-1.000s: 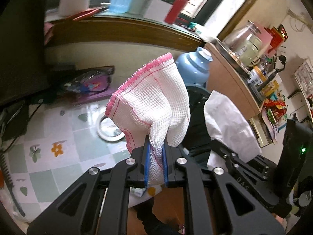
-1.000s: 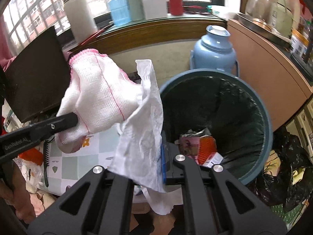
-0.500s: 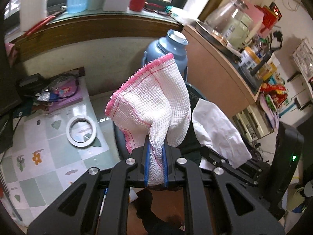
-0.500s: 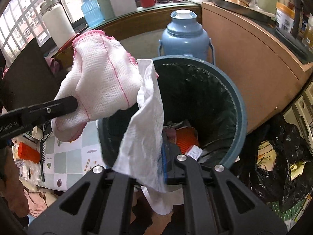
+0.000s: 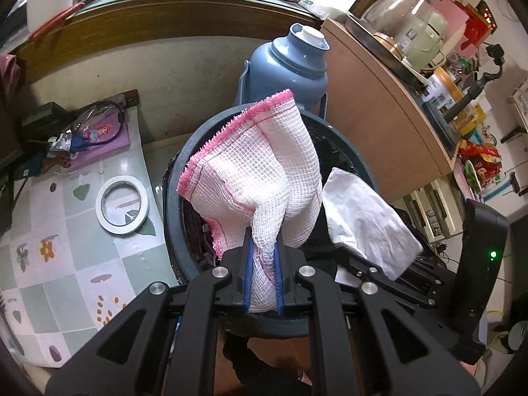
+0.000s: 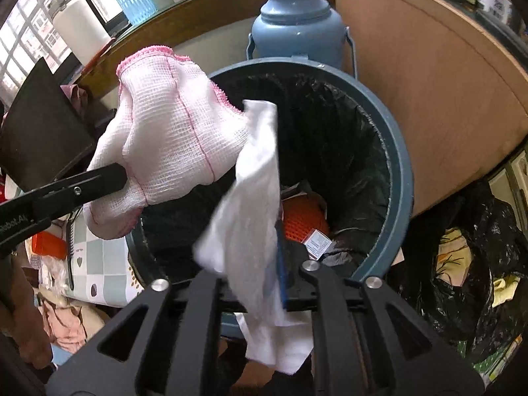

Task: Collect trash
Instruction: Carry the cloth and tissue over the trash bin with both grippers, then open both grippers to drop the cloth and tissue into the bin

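Observation:
My left gripper (image 5: 263,275) is shut on a white mesh cloth with a pink hem (image 5: 260,171), also in the right wrist view (image 6: 171,135), held over the near-left rim of the dark blue trash bin (image 5: 173,198). My right gripper (image 6: 260,277) is shut on a white paper tissue (image 6: 250,204), seen in the left wrist view (image 5: 363,221) too, held above the bin's (image 6: 401,165) near edge. The bin has a black liner and holds orange and other trash (image 6: 305,214).
A blue thermos jug (image 6: 297,23) stands behind the bin. A wooden cabinet (image 6: 429,82) is on the right. A tiled table (image 5: 66,231) with a tape roll (image 5: 122,204) is on the left. Black bags (image 6: 462,280) lie at the right.
Both grippers have moved forward and right, from over the table to over the bin's mouth, each still holding its item. The bin now fills both views.

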Demonstrator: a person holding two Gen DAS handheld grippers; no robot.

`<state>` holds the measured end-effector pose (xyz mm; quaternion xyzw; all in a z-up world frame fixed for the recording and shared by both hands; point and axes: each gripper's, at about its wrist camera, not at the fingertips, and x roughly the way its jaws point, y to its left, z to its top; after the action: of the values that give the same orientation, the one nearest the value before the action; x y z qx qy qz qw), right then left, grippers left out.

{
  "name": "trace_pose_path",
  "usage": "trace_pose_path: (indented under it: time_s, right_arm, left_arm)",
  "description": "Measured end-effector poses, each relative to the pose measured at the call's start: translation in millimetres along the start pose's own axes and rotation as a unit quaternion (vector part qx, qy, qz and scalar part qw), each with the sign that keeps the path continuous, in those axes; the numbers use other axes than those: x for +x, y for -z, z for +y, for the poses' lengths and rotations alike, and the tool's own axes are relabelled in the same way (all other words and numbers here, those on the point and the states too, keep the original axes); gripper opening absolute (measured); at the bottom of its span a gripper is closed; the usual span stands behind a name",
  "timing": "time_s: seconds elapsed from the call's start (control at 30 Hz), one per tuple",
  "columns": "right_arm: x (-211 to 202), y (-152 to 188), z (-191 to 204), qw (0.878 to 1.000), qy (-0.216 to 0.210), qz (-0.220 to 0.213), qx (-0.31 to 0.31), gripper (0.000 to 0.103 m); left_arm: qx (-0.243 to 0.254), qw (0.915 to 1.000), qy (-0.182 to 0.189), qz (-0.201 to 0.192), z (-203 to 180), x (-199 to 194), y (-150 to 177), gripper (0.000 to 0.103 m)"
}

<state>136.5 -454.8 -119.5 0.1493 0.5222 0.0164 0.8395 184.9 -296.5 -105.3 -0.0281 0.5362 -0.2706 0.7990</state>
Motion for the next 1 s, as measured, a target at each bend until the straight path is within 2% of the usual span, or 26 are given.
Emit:
trace_pose_path:
  time_s: [0.13, 0.17, 0.23, 0.3, 0.47, 0.8, 0.87, 1.0]
  right_arm:
    - [8, -5, -2, 1.0, -0.005, 0.012, -0.011, 0.025]
    - [10, -7, -3, 1.0, -0.006, 0.014, -0.013, 0.028]
    - [12, -9, -5, 1.0, -0.009, 0.018, -0.014, 0.038]
    - [13, -11, -7, 1.0, -0.01, 0.019, -0.013, 0.055]
    - [8, -16, -15, 1.0, 0.002, 0.004, -0.007, 0.078]
    - [-4, -13, -37, 1.0, 0.011, -0.013, 0.015, 0.079]
    - [-6, -12, -39, 1.0, 0.015, -0.014, 0.018, 0.079]
    - [-11, -10, -37, 0.999, 0.02, -0.021, 0.019, 0.082]
  left_arm:
    - [-0.011, 0.9999, -0.005, 0.001, 2, 6, -2, 0.01]
    - [-0.015, 0.9999, -0.005, 0.002, 2, 8, -2, 0.01]
    - [-0.02, 0.9998, -0.006, 0.002, 3, 10, -3, 0.011]
    - [-0.024, 0.9997, -0.007, 0.004, 3, 14, -4, 0.011]
    - [-0.027, 0.9996, -0.005, 0.011, -2, 24, -6, 0.011]
    - [-0.01, 0.9998, 0.001, 0.018, -19, 35, -10, 0.022]
    - [-0.008, 0.9998, 0.002, 0.018, -22, 35, -10, 0.031]
    - [-0.005, 0.9999, 0.006, 0.012, -24, 33, -10, 0.038]
